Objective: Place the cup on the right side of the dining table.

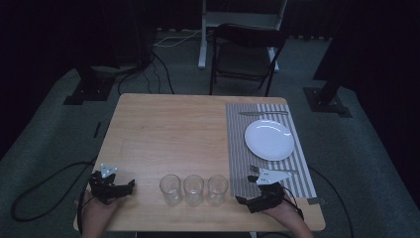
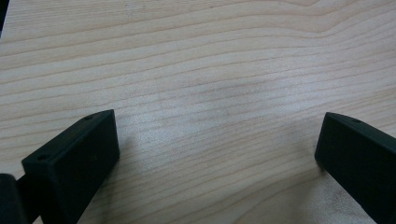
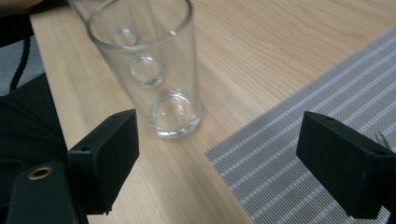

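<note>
Three clear empty glasses stand in a row near the table's front edge: left (image 1: 170, 189), middle (image 1: 193, 189) and right (image 1: 217, 189). My right gripper (image 1: 246, 202) lies on the front corner of the striped placemat (image 1: 237, 148), pointing left at the row. In the right gripper view its jaws (image 3: 233, 158) stand wide open over the mat's edge, and the nearest glass (image 3: 154, 70) stands ahead of them, untouched. My left gripper (image 1: 130, 186) rests at the front left, left of the glasses. In its own view the jaws (image 2: 219, 154) are open over bare wood.
A white plate (image 1: 269, 140) sits on the placemat, with a knife (image 1: 262, 113) beyond it and a fork (image 1: 273, 170) in front of it. The wooden table (image 1: 163, 134) is bare at left and centre. A dark chair (image 1: 245, 57) stands behind the far edge.
</note>
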Tool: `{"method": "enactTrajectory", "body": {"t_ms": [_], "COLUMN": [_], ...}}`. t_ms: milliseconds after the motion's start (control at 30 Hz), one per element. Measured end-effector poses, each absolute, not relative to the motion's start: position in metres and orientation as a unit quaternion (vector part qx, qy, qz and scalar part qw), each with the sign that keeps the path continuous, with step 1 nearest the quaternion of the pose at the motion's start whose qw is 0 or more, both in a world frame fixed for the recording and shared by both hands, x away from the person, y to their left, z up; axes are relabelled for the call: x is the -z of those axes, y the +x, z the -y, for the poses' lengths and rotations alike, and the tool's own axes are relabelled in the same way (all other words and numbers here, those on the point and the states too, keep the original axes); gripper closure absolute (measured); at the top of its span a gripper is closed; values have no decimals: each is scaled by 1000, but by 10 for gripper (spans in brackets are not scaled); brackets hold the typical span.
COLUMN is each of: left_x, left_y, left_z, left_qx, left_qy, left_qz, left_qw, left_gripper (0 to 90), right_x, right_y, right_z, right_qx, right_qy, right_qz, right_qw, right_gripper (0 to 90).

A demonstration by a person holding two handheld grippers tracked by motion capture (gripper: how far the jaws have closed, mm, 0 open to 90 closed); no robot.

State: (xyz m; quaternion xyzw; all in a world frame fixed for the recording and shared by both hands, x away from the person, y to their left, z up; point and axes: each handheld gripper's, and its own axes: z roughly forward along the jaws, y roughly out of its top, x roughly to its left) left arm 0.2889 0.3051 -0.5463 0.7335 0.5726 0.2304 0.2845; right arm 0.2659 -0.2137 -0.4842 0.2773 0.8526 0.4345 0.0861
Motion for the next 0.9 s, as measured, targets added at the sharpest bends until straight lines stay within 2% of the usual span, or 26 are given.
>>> {"method": "enactTrajectory", "body": {"t_ms": [900], "left_x": [546], "left_y": [289], "left_z": [-305], "left_qx": [-230], "left_qy": [733], "left_qz": [-573], "left_qw": [285], "left_gripper": [2], "right_x": [486], "right_y": [277], "right_z": [156], "right_qx": [-445], "right_qy": [223], "right_qz": [-865], "right_qw": [59], "right_gripper": [129]}}
